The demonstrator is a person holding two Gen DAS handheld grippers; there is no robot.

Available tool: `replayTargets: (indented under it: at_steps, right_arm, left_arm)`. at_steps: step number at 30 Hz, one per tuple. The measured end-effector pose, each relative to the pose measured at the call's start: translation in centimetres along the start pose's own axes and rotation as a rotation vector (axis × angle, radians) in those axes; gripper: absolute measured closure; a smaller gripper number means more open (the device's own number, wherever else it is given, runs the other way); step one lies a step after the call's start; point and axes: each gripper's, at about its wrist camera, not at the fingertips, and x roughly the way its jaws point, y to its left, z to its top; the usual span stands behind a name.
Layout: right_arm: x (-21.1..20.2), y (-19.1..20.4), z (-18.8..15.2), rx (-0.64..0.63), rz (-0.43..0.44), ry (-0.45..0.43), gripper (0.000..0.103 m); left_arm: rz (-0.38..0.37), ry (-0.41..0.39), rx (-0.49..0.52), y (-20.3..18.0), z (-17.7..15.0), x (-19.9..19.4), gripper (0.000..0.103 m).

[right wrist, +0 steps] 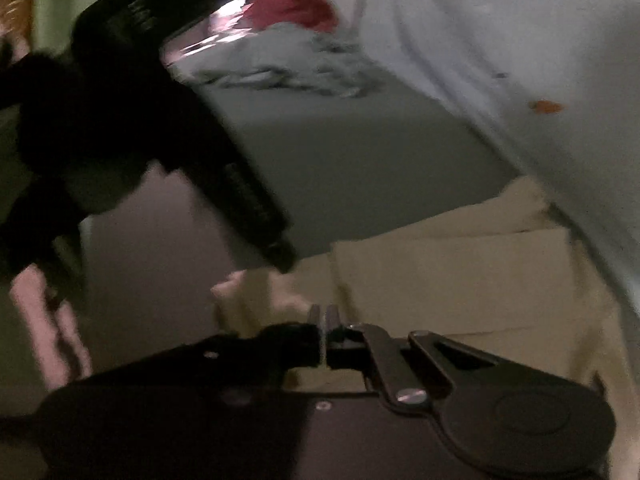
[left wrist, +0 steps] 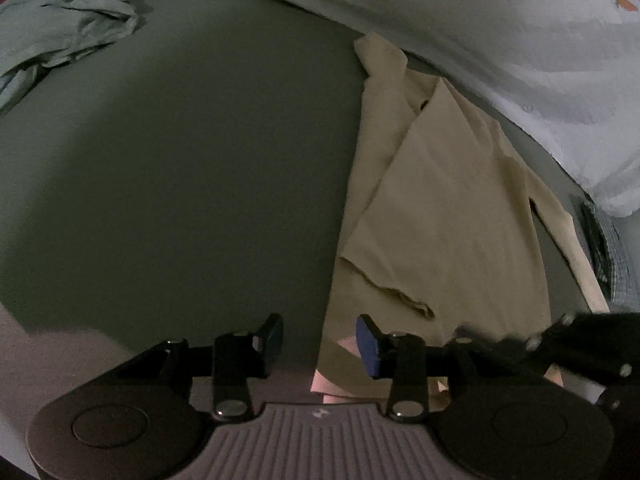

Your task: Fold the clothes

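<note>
Lying partly folded on the dark grey worktop (left wrist: 180, 160), the beige cotton garment (left wrist: 440, 208) fills the 3 o'clock side of the left wrist view, one flap doubled over its middle, its near hem hanging over the worktop's front edge. The left gripper (left wrist: 320, 344) hovers at that hem with jaws half apart and nothing between them. The right gripper (right wrist: 325, 320) is closed, apparently empty; blur hides any pinched cloth. To fold well, I judge each gripper should take a near corner and carry it evenly toward 12 o'clock. Open room lies toward 9 o'clock; a crumpled pale green cloth (left wrist: 72, 28) sits at 11, and a carrot-print white sheet (left wrist: 500, 40) borders 1 to 3 o'clock.
</note>
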Motion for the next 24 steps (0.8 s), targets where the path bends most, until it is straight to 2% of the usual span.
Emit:
replayTargets:
  at_steps: [2, 5, 10, 12, 13, 14, 17, 20, 24]
  right_arm:
    - [0.1, -0.1, 0.5, 0.040, -0.040, -0.025, 0.072]
    - [1.9, -0.2, 0.8, 0.034, -0.064, -0.010, 0.070]
    - [5.7, -0.8, 1.1, 0.029, -0.065, 0.087, 0.064]
    - [6.0, -1.3, 0.9, 0.062, -0.061, 0.082, 0.070]
    - [5.8, -1.7, 0.8, 0.087, -0.047, 0.080, 0.079]
    - [5.5, -2.0, 0.7, 0.101, -0.035, 0.076, 0.103]
    - [4.0, -2.1, 0.7, 0.055, -0.012, 0.045, 0.102]
    - [0.5, -0.7, 1.1, -0.088, -0.008, 0.007, 0.102]
    - [-3.0, 1.0, 0.4, -0.169, 0.067, 0.011, 0.102]
  left_arm:
    - [-0.004, 0.000, -0.014, 0.3, 0.0, 0.0, 0.058]
    - [-0.008, 0.012, -0.025, 0.7, 0.5, 0.2, 0.054]
    - [-0.012, 0.013, -0.032, 1.4, 0.6, 0.0, 0.050]
    - [-0.012, 0.013, -0.041, 1.7, 0.7, -0.1, 0.049]
    - [-0.015, 0.014, -0.049, 1.9, 0.8, -0.1, 0.049]
    - [-0.018, 0.015, -0.059, 2.1, 0.8, -0.1, 0.049]
    - [-0.026, 0.018, -0.083, 2.4, 0.9, -0.1, 0.049]
    - [-0.035, 0.014, -0.077, 2.4, 1.2, -0.2, 0.049]
    - [-0.042, 0.010, -0.062, 2.0, 1.4, -0.3, 0.049]
